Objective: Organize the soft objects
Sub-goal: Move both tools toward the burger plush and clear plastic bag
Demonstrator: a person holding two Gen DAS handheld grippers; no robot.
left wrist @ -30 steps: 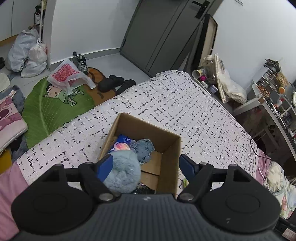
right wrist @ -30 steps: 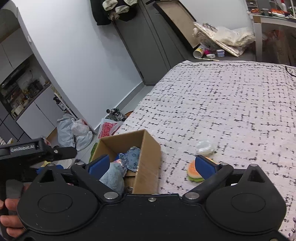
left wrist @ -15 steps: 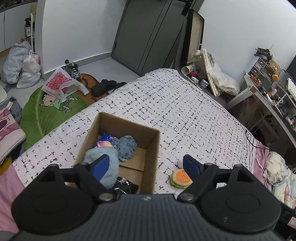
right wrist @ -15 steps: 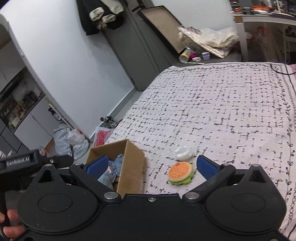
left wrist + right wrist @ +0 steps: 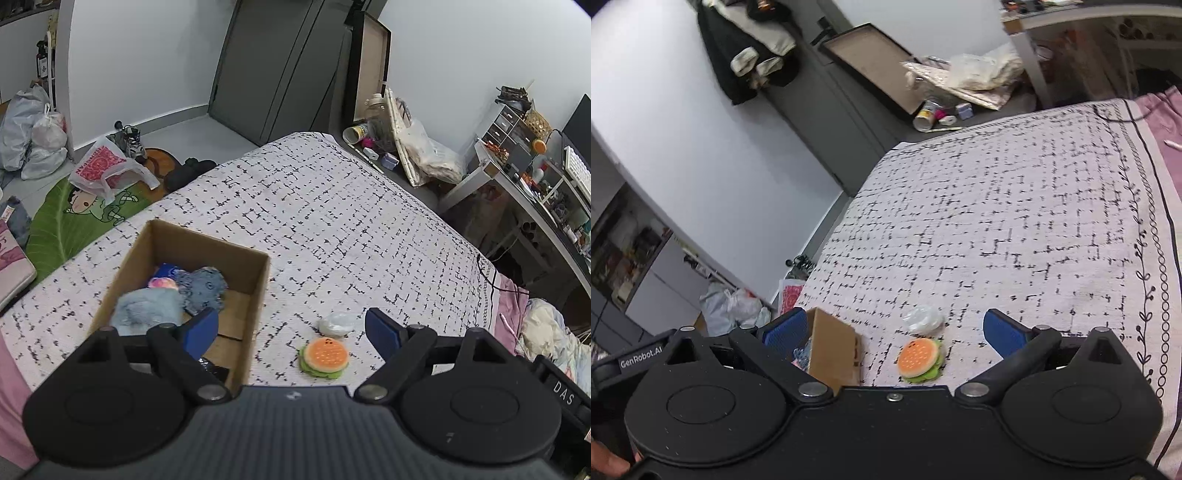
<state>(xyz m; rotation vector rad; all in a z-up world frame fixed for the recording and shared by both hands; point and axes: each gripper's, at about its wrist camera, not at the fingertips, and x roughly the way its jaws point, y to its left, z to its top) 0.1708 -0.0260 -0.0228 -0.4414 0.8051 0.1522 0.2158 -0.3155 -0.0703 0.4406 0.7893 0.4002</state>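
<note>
Now both jaws wide, empty, burger toy (image 5: 324, 356) between, untouched

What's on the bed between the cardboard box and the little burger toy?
Nothing: in the left wrist view, only bare patterned bedspread lies between the cardboard box and the burger toy.

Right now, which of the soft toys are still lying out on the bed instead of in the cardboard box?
The burger plush and the small white lump just beyond it lie on the bedspread. The blue plush toys are already inside the cardboard box.
</note>
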